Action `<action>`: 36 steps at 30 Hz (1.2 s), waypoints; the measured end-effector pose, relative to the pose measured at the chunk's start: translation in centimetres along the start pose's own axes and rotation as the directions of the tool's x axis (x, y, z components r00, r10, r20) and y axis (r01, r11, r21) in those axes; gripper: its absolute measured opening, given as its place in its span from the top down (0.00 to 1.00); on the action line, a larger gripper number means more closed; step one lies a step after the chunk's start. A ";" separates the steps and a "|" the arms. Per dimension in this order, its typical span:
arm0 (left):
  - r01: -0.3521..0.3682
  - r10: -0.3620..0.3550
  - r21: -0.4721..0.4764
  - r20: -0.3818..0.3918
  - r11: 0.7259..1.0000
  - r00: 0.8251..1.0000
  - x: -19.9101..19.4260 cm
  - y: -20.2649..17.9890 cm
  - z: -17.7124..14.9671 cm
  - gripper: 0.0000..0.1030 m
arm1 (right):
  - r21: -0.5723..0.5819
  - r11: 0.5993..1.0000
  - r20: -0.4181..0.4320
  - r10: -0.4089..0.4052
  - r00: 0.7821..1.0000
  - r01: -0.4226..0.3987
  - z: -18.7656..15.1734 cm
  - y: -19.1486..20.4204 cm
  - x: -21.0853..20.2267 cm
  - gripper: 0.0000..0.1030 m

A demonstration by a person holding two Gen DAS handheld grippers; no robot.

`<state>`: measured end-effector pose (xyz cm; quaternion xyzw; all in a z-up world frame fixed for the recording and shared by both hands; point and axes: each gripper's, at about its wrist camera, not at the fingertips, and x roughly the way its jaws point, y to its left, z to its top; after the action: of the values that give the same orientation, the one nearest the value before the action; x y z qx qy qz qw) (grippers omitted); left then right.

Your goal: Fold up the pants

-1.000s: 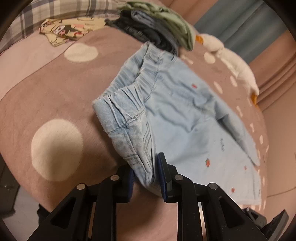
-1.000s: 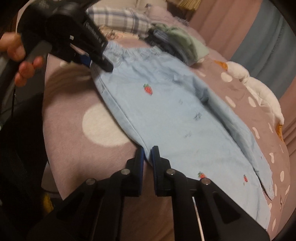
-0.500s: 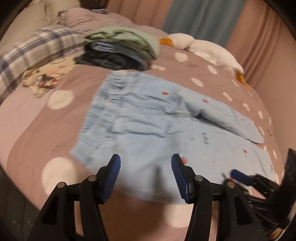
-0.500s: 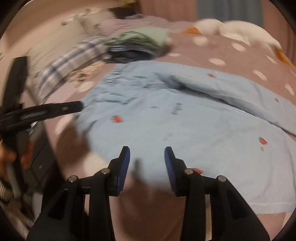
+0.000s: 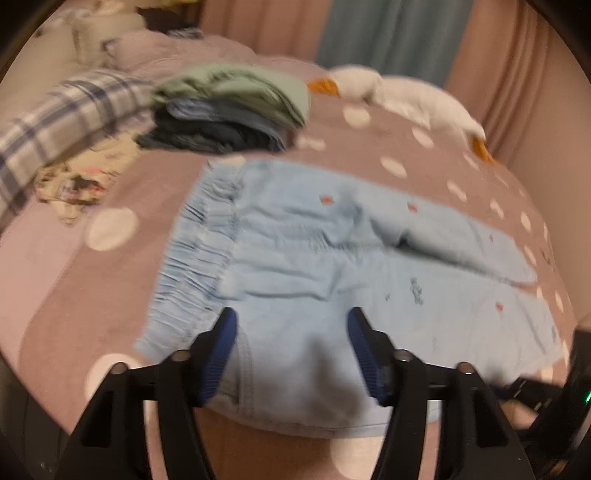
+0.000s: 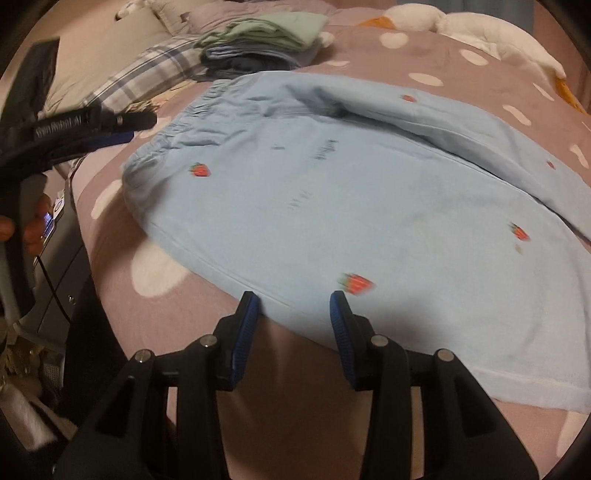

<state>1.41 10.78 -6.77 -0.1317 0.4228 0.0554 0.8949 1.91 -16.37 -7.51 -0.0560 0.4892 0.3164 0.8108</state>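
A mauve bedspread [image 5: 74, 295] with pale dots fills most of both views. In the upper middle sits a stack of folded clothes [image 5: 236, 110], green on top, dark denim below. A plaid pillow [image 5: 55, 122] lies at upper left, a printed cloth [image 5: 74, 181] beside it. A white plush goose [image 5: 406, 96] stretches along the upper right, before pink and blue curtains [image 5: 388, 33].

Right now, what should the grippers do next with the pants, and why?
Probably lower both onto the near edge and pinch it. The pants lie spread flat on the bed, one leg over the other. The left gripper is opening, the right gripper is open, and neither holds cloth.
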 end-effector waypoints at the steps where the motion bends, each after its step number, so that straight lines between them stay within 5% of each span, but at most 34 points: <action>1: -0.035 0.034 -0.005 -0.049 0.999 0.998 1.3 0.3 -0.3 0.36 | 0.035 0.999 0.001 0.001 1.000 -0.001 -0.2 -1.3 -0.3 0.61; 4: -0.093 0.092 -0.001 -0.145 0.996 0.985 3.8 1.7 -1.6 0.36 | 0.123 0.991 0.003 -0.044 0.999 0.043 -0.5 -5.0 -1.7 0.61; 12: -0.045 0.049 0.040 -0.123 0.998 0.991 2.6 2.1 -0.4 0.36 | 0.313 0.904 -0.025 -0.298 0.954 0.290 -0.2 -14.7 -5.3 0.55; 21: -0.118 0.118 0.104 0.010 0.988 0.993 5.7 0.7 7.2 0.30 | 0.134 0.985 0.140 -0.126 0.982 0.107 9.5 -10.9 -0.8 0.46; 36: -0.191 0.192 0.161 0.012 0.968 0.981 10.5 4.0 11.1 0.30 | 0.000 0.999 0.123 -0.046 0.991 0.047 19.2 -12.1 6.2 0.45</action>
<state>15.45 17.60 -8.89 -0.0177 0.4384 0.1068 0.8922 25.36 -15.46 -5.37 -0.0491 0.4363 0.3011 0.8465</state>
